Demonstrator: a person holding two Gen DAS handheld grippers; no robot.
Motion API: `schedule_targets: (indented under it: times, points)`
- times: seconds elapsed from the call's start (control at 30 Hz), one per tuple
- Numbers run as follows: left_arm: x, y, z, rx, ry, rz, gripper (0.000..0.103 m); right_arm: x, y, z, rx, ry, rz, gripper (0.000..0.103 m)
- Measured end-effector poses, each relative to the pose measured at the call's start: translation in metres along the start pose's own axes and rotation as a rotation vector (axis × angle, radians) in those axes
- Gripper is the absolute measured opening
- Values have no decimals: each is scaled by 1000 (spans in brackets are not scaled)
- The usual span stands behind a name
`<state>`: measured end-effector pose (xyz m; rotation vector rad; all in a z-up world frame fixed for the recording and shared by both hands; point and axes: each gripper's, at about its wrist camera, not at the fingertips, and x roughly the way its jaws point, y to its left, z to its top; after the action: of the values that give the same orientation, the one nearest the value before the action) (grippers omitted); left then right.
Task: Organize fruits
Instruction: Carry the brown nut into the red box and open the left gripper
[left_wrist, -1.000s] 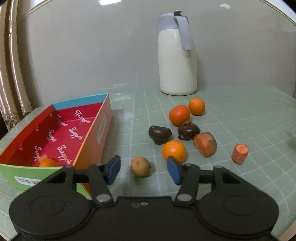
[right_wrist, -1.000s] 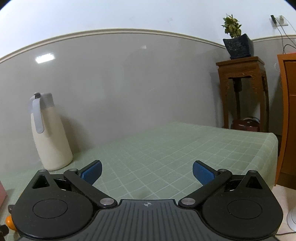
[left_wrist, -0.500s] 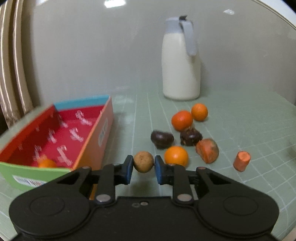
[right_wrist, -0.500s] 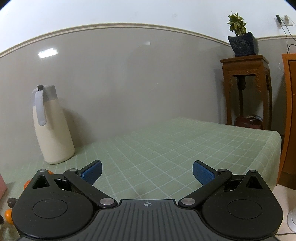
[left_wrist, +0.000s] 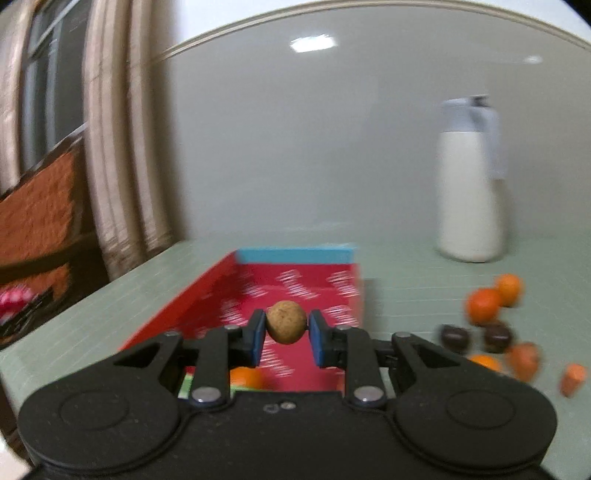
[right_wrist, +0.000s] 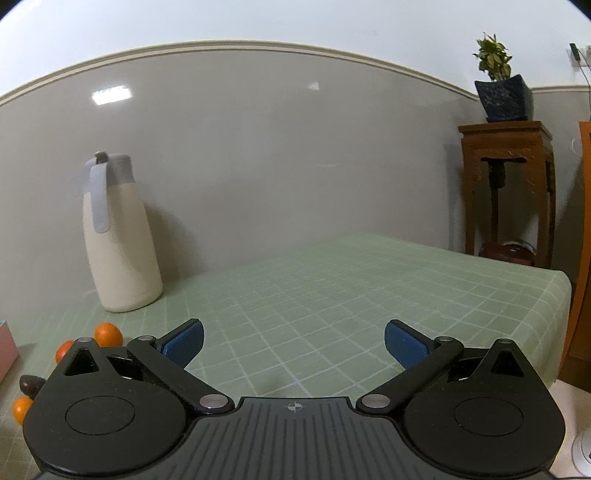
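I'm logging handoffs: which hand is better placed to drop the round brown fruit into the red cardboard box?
Left. The left gripper is shut on the round brown fruit, in front of the red cardboard box. The right gripper is open, holds nothing, and faces bare green checked tablecloth.

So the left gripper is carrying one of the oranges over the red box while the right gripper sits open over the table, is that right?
Not quite. The left gripper is shut on a small round brown fruit, not an orange, as the left wrist view shows. The rest holds: it is over the red box, and the right gripper sits open over the table.
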<state>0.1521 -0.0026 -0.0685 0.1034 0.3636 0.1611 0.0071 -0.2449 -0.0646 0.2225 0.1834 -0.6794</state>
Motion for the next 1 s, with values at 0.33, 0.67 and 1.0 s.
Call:
schedule_targets:
  times: [0.33, 0.67, 1.0]
  points:
    - [34, 53, 5, -108, 155, 173, 28, 4, 13, -6, -32, 47, 95, 103]
    - [6, 51, 7, -132, 62, 116, 94, 13, 22, -9, -18, 114, 215, 103]
    - [-18, 95, -2, -159, 111, 120, 97, 18, 65, -17, -122, 186, 354, 103]
